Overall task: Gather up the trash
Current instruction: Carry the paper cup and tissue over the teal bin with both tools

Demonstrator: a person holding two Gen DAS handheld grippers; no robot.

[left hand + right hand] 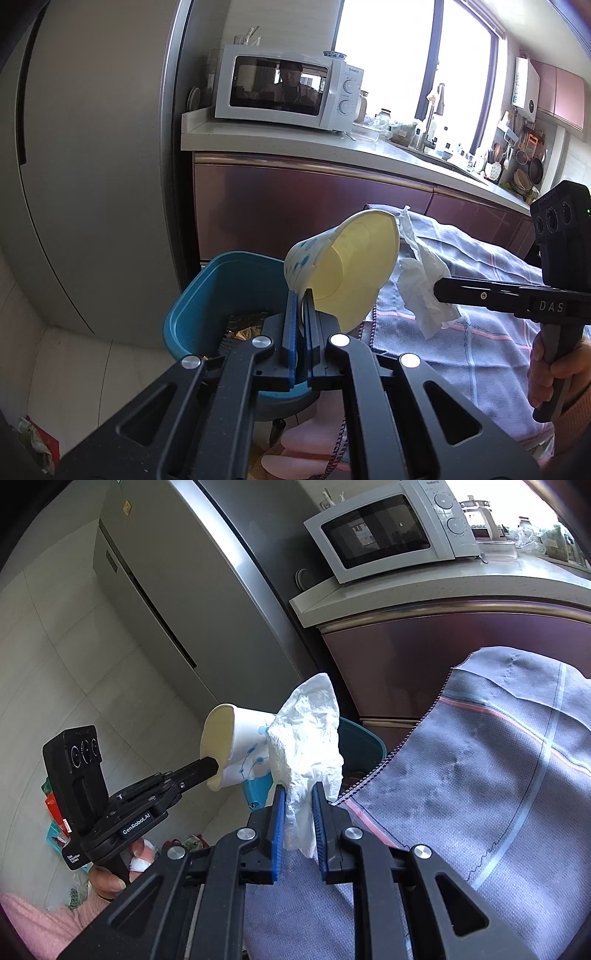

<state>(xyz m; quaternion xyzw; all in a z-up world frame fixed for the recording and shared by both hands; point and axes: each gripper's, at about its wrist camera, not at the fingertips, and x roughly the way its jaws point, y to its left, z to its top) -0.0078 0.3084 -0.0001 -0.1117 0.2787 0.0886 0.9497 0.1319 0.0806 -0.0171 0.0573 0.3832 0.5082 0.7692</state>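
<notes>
With the left tongs (pixel 300 295) clamped on the cup (pixel 343 266) rim and the right tongs (pixel 298 794) on the tissue (pixel 306 738), both hang near the bin's (pixel 207 295) edge, so an early release could drop either outside.

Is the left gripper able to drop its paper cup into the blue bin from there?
Probably yes. The left gripper, shut on the paper cup, hangs about over the blue bin's open top, with nothing between. The right gripper holds its tissue off to the side.
</notes>
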